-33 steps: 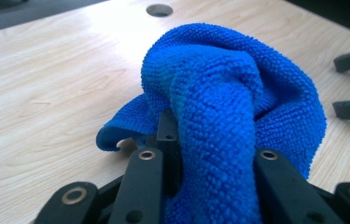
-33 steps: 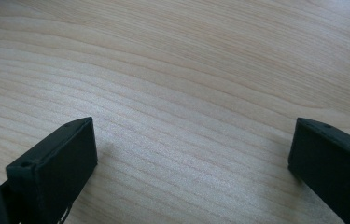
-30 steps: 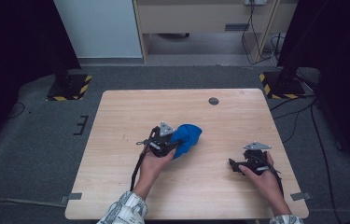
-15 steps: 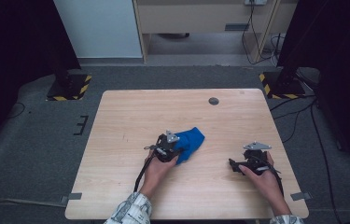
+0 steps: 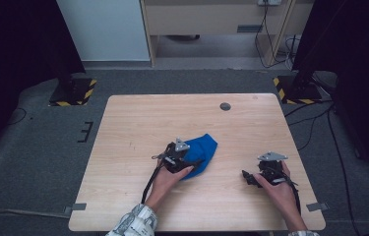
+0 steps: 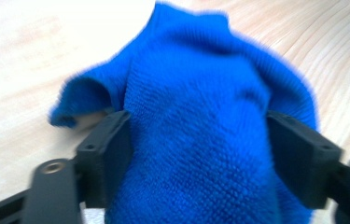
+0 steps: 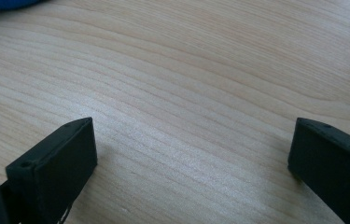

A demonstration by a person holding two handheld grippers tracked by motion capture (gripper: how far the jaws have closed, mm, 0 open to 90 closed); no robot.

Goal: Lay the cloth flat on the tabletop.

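A crumpled blue cloth (image 5: 204, 149) lies on the wooden table (image 5: 138, 123) near its middle. My left gripper (image 5: 192, 160) sits low at the cloth's near-left edge, pointing into it. In the left gripper view the cloth (image 6: 200, 93) bulges between the two black jaws of the left gripper (image 6: 196, 154). Those jaws have just been opening and now stand wide, no longer pinching the cloth. My right gripper (image 5: 247, 177) rests by the table's front right, held in a hand. In its own view the right gripper (image 7: 191, 158) is open over bare wood, with a sliver of the cloth (image 7: 0, 3) at the top left.
A small dark round grommet (image 5: 225, 106) sits in the tabletop near the far edge. Two stand bases with yellow-black tape (image 5: 71, 93) (image 5: 295, 91) flank the table on the grey floor. A cable trails from the left gripper along the forearm.
The left gripper sank with the blue cloth until it rested on the table. The right hand stayed put.
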